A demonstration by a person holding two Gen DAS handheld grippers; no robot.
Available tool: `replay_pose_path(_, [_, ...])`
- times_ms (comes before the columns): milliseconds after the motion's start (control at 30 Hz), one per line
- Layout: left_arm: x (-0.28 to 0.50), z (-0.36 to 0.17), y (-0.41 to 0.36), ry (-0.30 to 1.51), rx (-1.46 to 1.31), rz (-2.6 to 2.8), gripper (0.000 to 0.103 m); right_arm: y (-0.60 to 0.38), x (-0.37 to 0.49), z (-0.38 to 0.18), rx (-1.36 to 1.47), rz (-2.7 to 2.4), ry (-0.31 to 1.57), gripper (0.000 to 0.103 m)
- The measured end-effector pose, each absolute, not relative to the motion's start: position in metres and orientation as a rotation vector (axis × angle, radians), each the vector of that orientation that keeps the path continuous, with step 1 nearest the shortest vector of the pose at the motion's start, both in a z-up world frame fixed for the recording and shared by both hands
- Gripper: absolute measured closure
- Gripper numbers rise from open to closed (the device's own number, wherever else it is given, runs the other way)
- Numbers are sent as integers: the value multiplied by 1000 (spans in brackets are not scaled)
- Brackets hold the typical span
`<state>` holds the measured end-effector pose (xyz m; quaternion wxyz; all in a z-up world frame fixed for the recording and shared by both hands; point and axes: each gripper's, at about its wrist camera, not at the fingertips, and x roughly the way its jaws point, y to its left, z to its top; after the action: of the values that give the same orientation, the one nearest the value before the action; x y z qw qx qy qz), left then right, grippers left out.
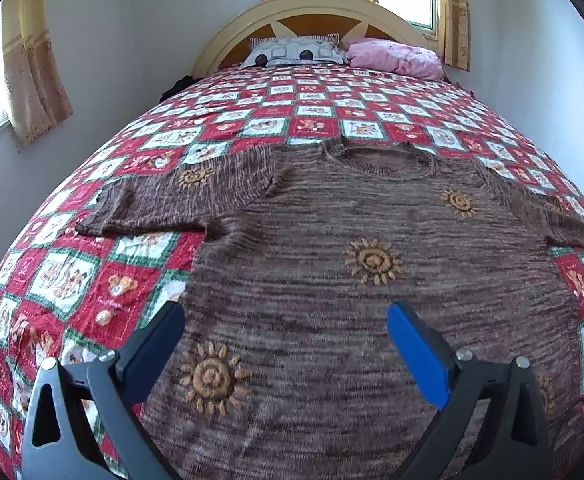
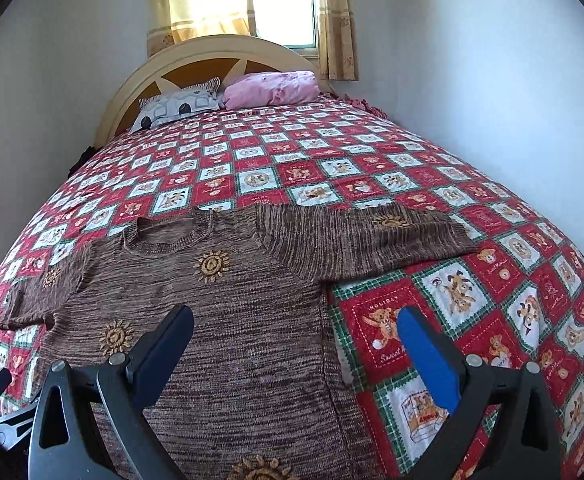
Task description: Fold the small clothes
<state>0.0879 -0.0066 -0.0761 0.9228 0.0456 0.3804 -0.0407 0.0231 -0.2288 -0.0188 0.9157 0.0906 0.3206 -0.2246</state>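
Both grippers are spread wide and hold nothing. My left gripper hangs above the lower left part of the brown sweater, jaws apart over the knit near a stitched orange sun; I can't tell if the tips touch the fabric. My right gripper hangs over the sweater's right side edge, one finger above the knit, the blue-padded finger above the bedspread just beside the hem line. Sweater lies flat, front up, on the bed, collar toward the headboard, both sleeves stretched out sideways: left sleeve and right sleeve both rest on the bedspread. Several orange suns dot the chest and sleeves. Bedspread is a red, white and green check with bear and dog prints. Farther off, a grey patterned pillow and a pink pillow sit against the arched cream headboard. Yellow curtains flank a bright window behind it. Part of the left gripper shows at the low left edge of the right wrist view.
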Motion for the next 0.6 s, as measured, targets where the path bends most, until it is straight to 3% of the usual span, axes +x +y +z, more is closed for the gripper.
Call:
replay_pose_path(400, [145, -86, 0, 696, 116, 25, 0, -302, 44, -54, 209, -559, 768, 1])
replay_pose_path(600, [158, -110, 13, 718, 96, 66, 0, -406, 41, -52, 283, -661, 708, 4])
